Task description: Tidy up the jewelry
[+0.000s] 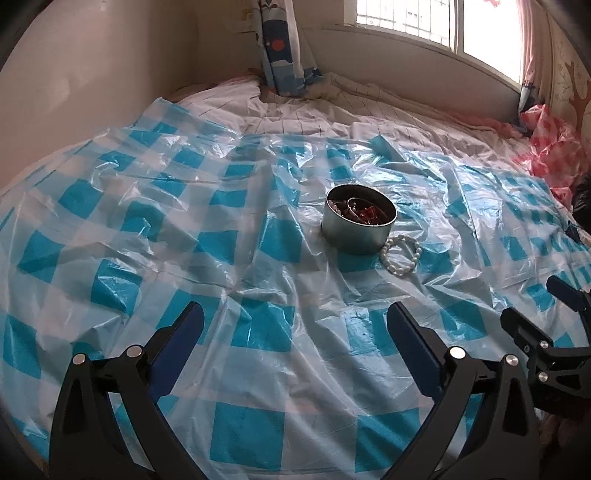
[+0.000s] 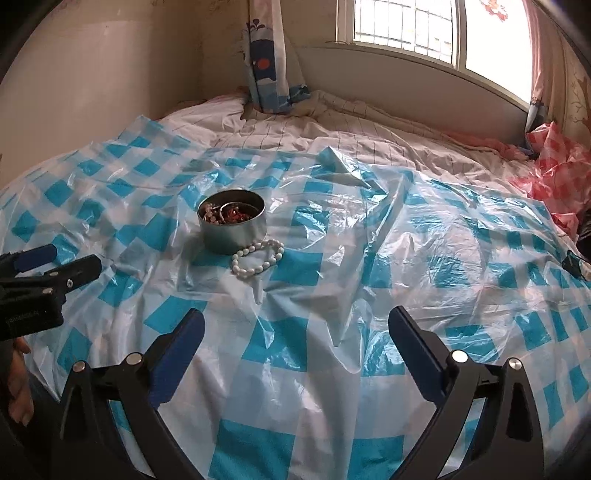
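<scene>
A round metal tin (image 1: 357, 230) (image 2: 232, 230) stands on the blue-and-white checked plastic sheet (image 1: 258, 332) (image 2: 314, 350); red and silver jewelry lies inside it. A white pearl bracelet (image 1: 402, 255) (image 2: 258, 257) lies on the sheet, touching the tin's near side. My left gripper (image 1: 295, 317) is open and empty, well short of the tin; it also shows at the left edge of the right wrist view (image 2: 55, 262). My right gripper (image 2: 297, 321) is open and empty, nearer than the bracelet and to its right; it also shows at the right edge of the left wrist view (image 1: 535, 299).
The sheet covers a bed with a white gridded quilt (image 1: 295, 110) behind. A patterned curtain (image 1: 280, 48) hangs in the far corner under a window (image 1: 424, 22). A crumpled red-and-white plastic sheet (image 1: 554, 155) lies at the far right. A wall runs along the left.
</scene>
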Tool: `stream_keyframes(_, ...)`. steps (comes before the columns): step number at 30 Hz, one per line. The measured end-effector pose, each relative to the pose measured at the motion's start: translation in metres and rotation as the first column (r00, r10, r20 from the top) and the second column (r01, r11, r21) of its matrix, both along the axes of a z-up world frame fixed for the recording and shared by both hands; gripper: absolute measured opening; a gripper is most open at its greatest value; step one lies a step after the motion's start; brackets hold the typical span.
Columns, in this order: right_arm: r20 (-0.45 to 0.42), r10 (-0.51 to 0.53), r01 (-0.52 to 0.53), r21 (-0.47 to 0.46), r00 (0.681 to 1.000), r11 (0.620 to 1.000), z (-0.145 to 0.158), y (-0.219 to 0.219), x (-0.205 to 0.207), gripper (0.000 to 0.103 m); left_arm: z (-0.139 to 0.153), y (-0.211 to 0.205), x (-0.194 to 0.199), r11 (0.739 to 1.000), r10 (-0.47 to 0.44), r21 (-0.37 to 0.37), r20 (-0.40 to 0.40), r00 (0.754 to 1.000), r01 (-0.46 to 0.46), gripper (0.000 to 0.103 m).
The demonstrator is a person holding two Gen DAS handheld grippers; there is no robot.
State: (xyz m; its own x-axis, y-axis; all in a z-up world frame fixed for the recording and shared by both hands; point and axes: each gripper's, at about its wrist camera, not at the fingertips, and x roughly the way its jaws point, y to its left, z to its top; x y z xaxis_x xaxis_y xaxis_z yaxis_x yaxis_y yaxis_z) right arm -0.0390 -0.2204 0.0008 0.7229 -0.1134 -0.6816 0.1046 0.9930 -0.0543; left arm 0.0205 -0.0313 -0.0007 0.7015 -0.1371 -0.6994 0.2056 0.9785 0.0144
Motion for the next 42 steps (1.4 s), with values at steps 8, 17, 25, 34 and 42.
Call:
stream_keyframes(8, 0.002, -0.022, 0.022, 0.035, 1.000, 0.999, -0.001, -0.007, 0.001, 0.095, 0.000, -0.001, -0.001, 1.000, 0.001, 0.006, -0.001, 1.000, -0.001, 0.095)
stream_keyframes(17, -0.002, -0.031, 0.031, 0.044, 1.000, 0.999, -0.001, -0.010, 0.001, 0.095, -0.002, 0.001, 0.000, 1.000, 0.005, 0.004, -0.011, 1.000, -0.005, 0.095)
stream_keyframes(25, -0.013, -0.029, 0.029, 0.043, 0.999, 0.999, -0.004, -0.012, 0.002, 0.095, -0.002, -0.003, -0.003, 1.000, -0.005, 0.029, 0.004, 1.000, 0.004, 0.095)
stream_keyframes(34, -0.014, -0.028, 0.028, 0.043, 1.000, 0.999, -0.004, -0.012, 0.002, 0.095, -0.001, -0.005, -0.003, 1.000, -0.004, 0.029, 0.004, 1.000, 0.004, 0.095)
stream_keyframes(42, -0.015, -0.028, 0.028, 0.042, 1.000, 0.999, -0.004, -0.013, 0.002, 0.095, -0.001, -0.006, -0.003, 1.000, -0.005, 0.031, 0.002, 1.000, 0.005, 0.095)
